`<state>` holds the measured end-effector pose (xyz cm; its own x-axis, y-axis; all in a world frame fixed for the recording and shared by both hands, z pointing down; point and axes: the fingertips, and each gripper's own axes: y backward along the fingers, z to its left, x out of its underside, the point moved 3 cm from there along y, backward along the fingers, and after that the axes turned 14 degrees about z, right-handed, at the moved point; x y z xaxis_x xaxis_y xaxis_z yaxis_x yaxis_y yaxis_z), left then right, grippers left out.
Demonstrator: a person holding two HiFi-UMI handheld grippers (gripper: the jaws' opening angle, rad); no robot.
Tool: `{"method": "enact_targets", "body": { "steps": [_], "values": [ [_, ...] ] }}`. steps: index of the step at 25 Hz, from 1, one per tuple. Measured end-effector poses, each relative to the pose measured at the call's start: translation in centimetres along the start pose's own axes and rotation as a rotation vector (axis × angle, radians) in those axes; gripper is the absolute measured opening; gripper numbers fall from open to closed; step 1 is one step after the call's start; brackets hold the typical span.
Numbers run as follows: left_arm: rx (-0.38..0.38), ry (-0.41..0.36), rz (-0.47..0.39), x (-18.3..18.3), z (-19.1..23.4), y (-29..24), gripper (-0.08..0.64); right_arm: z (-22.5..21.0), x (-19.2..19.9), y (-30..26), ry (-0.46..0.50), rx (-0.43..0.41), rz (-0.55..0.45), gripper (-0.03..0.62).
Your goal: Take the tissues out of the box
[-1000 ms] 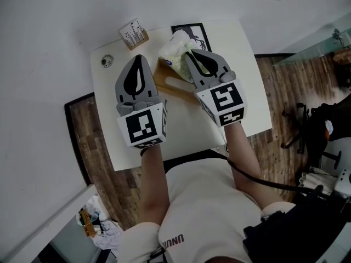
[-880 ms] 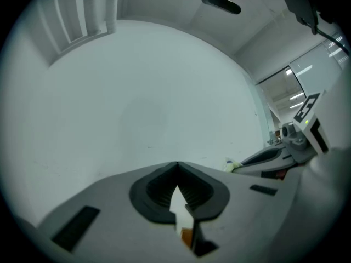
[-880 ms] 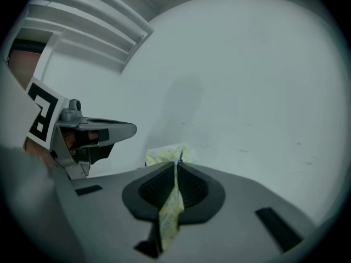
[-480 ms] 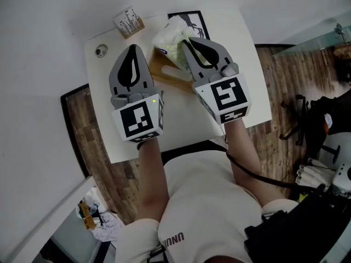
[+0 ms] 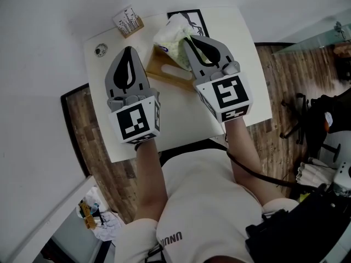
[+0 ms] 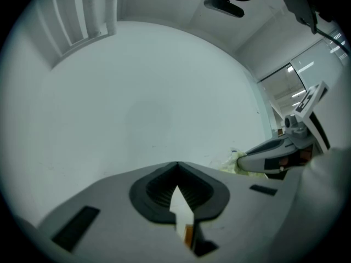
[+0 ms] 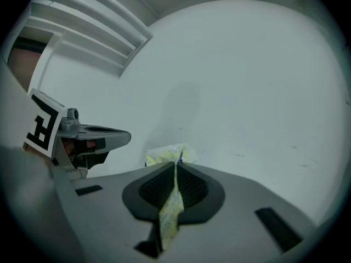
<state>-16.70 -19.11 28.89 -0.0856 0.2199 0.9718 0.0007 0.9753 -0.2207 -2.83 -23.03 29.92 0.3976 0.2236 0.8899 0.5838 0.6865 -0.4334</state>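
Note:
A pale yellow tissue bundle (image 5: pixel 171 40) hangs above the tan wooden tissue box (image 5: pixel 160 69) on the white table (image 5: pixel 181 119). My right gripper (image 5: pixel 187 40) is shut on the tissue. In the right gripper view the tissue (image 7: pixel 166 155) bulges past the tips, and a strip of it runs back between the closed jaws of that gripper (image 7: pixel 175 166). My left gripper (image 5: pixel 127 50) hovers left of the box, shut, with nothing in it. In the left gripper view its tips (image 6: pixel 176 164) meet in front of a bare white wall.
A small printed card holder (image 5: pixel 128 21) and a small round object (image 5: pixel 100 50) sit at the table's far left corner. A dark framed sheet (image 5: pixel 196 22) lies behind the tissue. Wooden floor surrounds the table; a white wall stands close ahead.
The picture has shifted slightly with the head. Both grippers keep about the same places, and the right one still grips the tissue above the box.

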Motion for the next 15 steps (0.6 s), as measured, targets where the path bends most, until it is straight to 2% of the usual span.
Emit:
{"method": "enact_targets", "body": {
  "steps": [15],
  "values": [
    [-0.017,0.007,0.005,0.09,0.91,-0.27,0.012,-0.35,-0.10,-0.15,0.014,0.019,0.002,0.026]
  ]
}}
